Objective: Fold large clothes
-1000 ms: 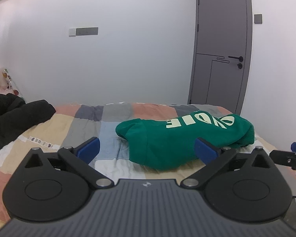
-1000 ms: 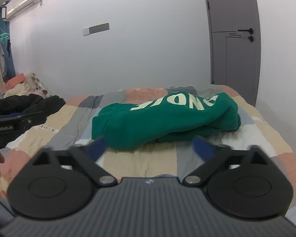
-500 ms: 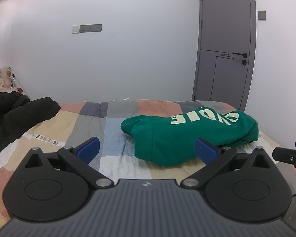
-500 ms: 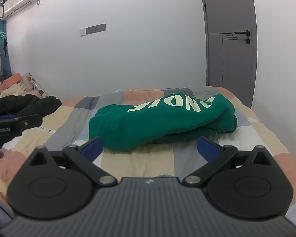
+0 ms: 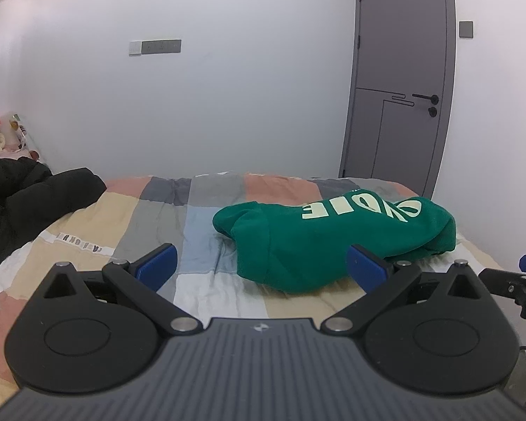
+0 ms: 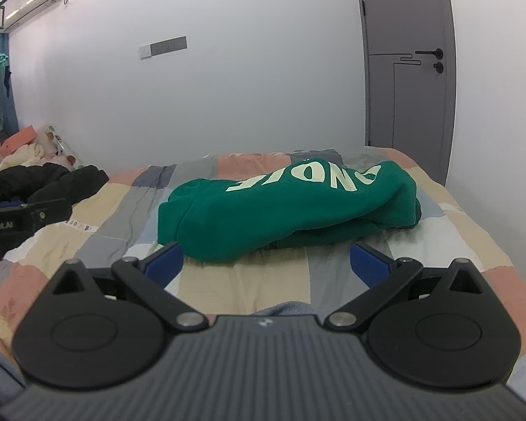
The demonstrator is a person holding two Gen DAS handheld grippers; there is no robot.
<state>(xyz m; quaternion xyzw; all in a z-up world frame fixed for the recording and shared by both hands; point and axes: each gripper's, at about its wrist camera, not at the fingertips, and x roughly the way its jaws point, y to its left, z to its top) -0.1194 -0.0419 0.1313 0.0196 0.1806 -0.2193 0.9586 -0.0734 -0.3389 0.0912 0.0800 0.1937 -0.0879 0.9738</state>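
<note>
A green sweatshirt (image 5: 333, 242) of thick, soft fleece lies in a rounded, folded bundle on the bed (image 5: 207, 210), toward the side nearest the grey door (image 5: 399, 80). Pale cream block letters run across its upper face, and a ribbed cuff or hem edge curls at its near-left end. The bed is covered with a lightly wrinkled patchwork quilt of beige, grey, salmon, white and pale blue squares. A puffy black jacket (image 5: 28, 203) is heaped at the bed's left edge.

The left gripper (image 5: 261, 268) hovers above the quilt with its blue-padded fingers (image 5: 156, 268) spread wide, holding nothing; the sweatshirt sits just beyond them, not touched. The right gripper (image 6: 266, 263) is likewise spread wide and empty, its flat blue pads (image 6: 370, 265) framing the near edge of the sweatshirt (image 6: 287, 210) without contact. Both gripper bodies are matte black plastic with round discs and ribbed housings.
</note>
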